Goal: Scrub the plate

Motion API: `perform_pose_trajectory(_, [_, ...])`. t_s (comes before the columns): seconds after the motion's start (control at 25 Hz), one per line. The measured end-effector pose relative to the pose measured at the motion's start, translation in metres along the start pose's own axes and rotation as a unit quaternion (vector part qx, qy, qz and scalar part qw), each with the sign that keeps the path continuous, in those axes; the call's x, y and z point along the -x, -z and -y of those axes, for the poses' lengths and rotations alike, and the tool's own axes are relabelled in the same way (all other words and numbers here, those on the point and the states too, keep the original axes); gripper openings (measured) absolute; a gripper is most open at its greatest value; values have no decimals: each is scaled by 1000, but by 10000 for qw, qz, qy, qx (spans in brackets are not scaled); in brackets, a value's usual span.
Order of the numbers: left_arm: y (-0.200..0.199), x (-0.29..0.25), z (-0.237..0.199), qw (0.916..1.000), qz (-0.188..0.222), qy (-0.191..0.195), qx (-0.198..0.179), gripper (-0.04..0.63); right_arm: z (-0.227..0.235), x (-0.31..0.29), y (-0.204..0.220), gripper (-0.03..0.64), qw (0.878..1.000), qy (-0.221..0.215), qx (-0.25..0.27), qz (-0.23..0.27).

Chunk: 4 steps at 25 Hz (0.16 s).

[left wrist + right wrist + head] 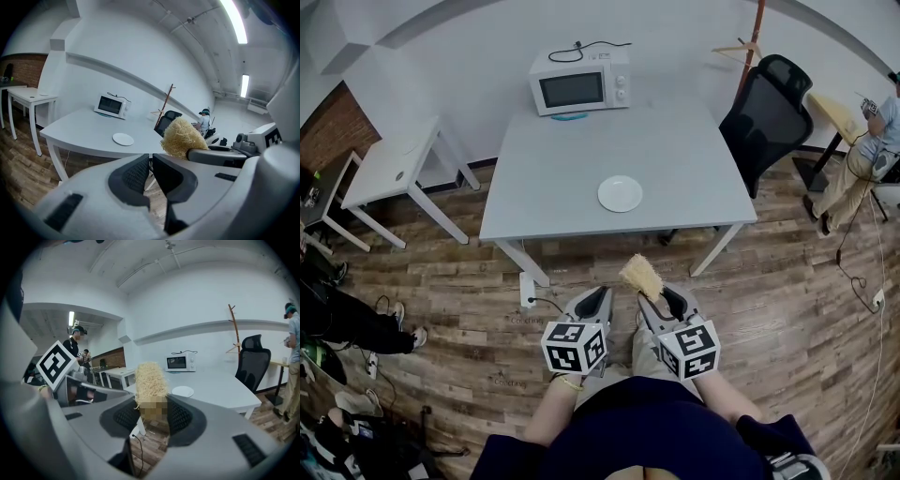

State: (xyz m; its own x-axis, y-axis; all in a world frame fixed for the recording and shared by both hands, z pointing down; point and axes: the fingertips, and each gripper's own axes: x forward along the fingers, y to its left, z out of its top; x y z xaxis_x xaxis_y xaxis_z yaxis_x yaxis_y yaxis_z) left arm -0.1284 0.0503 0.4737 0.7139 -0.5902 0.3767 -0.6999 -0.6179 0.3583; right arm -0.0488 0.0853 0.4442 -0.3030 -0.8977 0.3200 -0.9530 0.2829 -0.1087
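A small white plate [620, 193] lies on the grey table [544, 178], toward its near edge, with nothing around it. Both grippers hover over the wooden floor, short of the table and pointing at it. My right gripper [659, 298] is shut on a straw-coloured loofah scrubber [640, 275], which sticks out past its jaws. In the right gripper view the scrubber [151, 380] stands upright between the pads, and the plate [182, 391] lies beyond it. My left gripper [601, 294] is shut with nothing in it. The left gripper view shows the plate [123, 138] far ahead.
A white microwave [580, 82] sits at the table's far edge. A black office chair [767, 117] stands at the table's right, and a small white side table [394, 169] at its left. A person [862, 155] stands at far right. A cable [546, 302] lies on the floor.
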Motion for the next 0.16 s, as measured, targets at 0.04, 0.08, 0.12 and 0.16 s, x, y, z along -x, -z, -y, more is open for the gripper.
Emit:
perform_pose_trajectory(0.04, [0, 0, 0, 10000, -7, 5, 0, 38, 0, 0, 0, 161, 10000, -1, -6, -4])
perform_pose_trajectory(0.08, [0, -1, 0, 10000, -13, 10, 3, 38, 1, 0, 1, 161, 10000, -3, -10, -8])
perform_pose_trajectory(0.12, [1, -1, 0, 10000, -18, 15, 6, 38, 1, 0, 1, 161, 10000, -6, -13, -11])
perform_pose_trajectory(0.16, [1, -1, -1, 10000, -22, 19, 10, 38, 1, -1, 1, 161, 10000, -8, -16, -16])
